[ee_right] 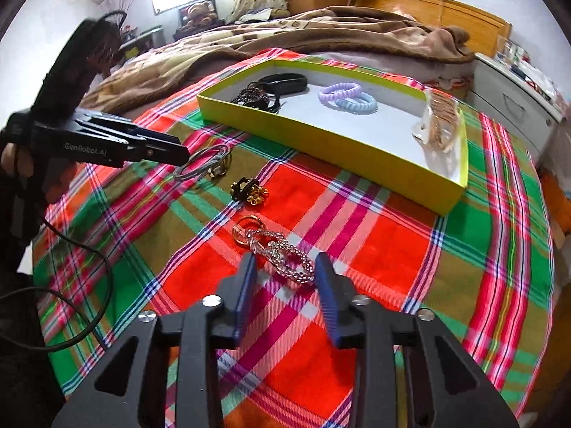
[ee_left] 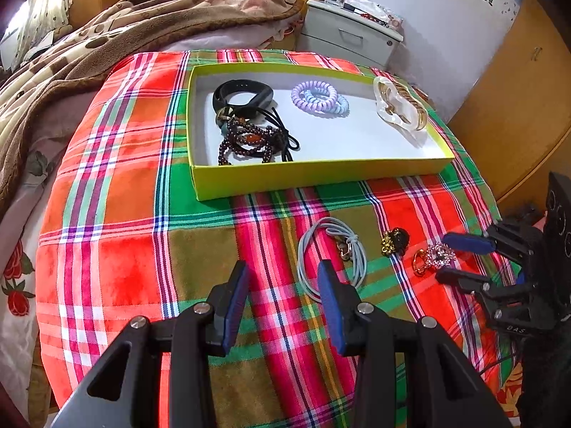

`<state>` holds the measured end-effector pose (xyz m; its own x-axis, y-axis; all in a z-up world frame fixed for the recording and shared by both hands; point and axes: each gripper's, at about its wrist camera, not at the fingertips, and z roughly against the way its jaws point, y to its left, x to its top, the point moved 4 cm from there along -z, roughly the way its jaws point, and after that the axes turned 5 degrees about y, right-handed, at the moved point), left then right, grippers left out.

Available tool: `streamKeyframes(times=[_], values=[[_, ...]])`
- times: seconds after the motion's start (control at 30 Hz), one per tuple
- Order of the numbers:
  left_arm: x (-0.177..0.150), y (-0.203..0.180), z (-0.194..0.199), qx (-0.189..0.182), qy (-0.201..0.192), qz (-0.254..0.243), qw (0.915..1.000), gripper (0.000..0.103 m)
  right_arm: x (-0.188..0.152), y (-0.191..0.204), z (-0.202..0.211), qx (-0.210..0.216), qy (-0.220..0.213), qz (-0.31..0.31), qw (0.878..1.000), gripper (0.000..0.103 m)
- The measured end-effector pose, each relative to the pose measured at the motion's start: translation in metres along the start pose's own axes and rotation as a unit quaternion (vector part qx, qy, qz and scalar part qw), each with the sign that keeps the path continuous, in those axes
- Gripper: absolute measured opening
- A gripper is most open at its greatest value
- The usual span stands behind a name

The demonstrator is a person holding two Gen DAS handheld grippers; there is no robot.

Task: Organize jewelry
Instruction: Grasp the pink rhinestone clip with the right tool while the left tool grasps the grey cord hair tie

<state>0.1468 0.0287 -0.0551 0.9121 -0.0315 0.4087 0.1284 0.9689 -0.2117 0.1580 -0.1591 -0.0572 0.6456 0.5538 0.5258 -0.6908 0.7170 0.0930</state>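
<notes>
The left gripper (ee_left: 283, 278) is held wide open above the plaid cloth (ee_left: 135, 235), nothing between its pads, the grey hair tie (ee_left: 330, 256) lying just beside its right finger. The right gripper (ee_right: 285, 267) is seen part open around the rhinestone clip (ee_right: 282, 255), contact not clearly made out. The yellow box (ee_left: 314, 174) is cut across by its near wall, hiding part of the bead bracelets (ee_left: 246, 142).

"GenRobot.AI" is printed in white on the left gripper (ee_right: 178, 153)'s black side.
</notes>
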Motion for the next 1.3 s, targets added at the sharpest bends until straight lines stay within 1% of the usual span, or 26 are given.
streamKeyframes(times=[0.2, 0.23, 0.27, 0.43, 0.57, 0.67, 0.8, 0.87, 0.93, 1.0, 1.1, 1.17, 1.2, 1.23, 1.3], values=[[0.001, 0.0, -0.001, 0.003, -0.001, -0.002, 1.0, 0.041, -0.005, 0.001, 0.006, -0.01, -0.009, -0.007, 1.0, 0.029], [0.001, 0.0, -0.001, 0.002, -0.001, -0.002, 1.0, 0.041, -0.005, 0.001, 0.008, -0.01, -0.011, -0.009, 1.0, 0.027], [0.002, 0.001, -0.001, 0.001, -0.002, -0.001, 1.0, 0.041, -0.007, 0.002, 0.01, -0.008, -0.016, -0.013, 1.0, 0.022], [0.003, 0.0, -0.002, 0.002, -0.003, 0.001, 1.0, 0.041, -0.012, -0.002, 0.016, -0.01, -0.023, -0.033, 0.999, 0.022], [0.004, -0.005, -0.005, 0.023, -0.007, -0.02, 0.9995, 0.041, -0.019, -0.006, 0.024, -0.013, -0.035, -0.057, 0.998, 0.022], [0.004, -0.009, -0.006, 0.039, -0.012, -0.038, 0.9984, 0.041, -0.023, -0.012, 0.031, -0.024, -0.046, -0.08, 0.995, 0.022], [0.006, -0.014, -0.009, 0.063, -0.016, -0.061, 0.996, 0.041, -0.028, -0.023, 0.04, -0.051, -0.056, -0.109, 0.991, 0.022], [0.006, -0.02, -0.011, 0.084, -0.022, -0.085, 0.9926, 0.042, -0.03, -0.028, 0.043, -0.063, -0.062, -0.124, 0.988, 0.022], [0.008, -0.021, -0.013, 0.083, -0.031, -0.094, 0.9916, 0.042, -0.031, -0.032, 0.046, -0.062, -0.07, -0.139, 0.986, 0.022], [0.012, -0.02, -0.015, 0.079, -0.032, -0.09, 0.9923, 0.042, -0.031, -0.034, 0.048, -0.066, -0.078, -0.149, 0.984, 0.022], [0.017, -0.022, -0.017, 0.084, -0.034, -0.092, 0.9916, 0.042, -0.03, -0.034, 0.051, -0.066, -0.087, -0.157, 0.982, 0.022], [0.017, -0.022, -0.017, 0.08, -0.032, -0.09, 0.9922, 0.04, -0.029, -0.034, 0.052, -0.067, -0.091, -0.159, 0.981, 0.022], [0.017, -0.023, -0.017, 0.074, -0.031, -0.091, 0.9926, 0.031, -0.028, -0.033, 0.053, -0.068, -0.094, -0.158, 0.981, 0.022], [0.017, -0.025, -0.017, 0.07, -0.032, -0.094, 0.9926, 0.017, -0.027, -0.033, 0.054, -0.067, -0.097, -0.159, 0.98, 0.022], [0.016, -0.026, -0.016, 0.063, -0.031, -0.093, 0.9932, 0.007, -0.026, -0.032, 0.054, -0.065, -0.101, -0.16, 0.98, 0.022]])
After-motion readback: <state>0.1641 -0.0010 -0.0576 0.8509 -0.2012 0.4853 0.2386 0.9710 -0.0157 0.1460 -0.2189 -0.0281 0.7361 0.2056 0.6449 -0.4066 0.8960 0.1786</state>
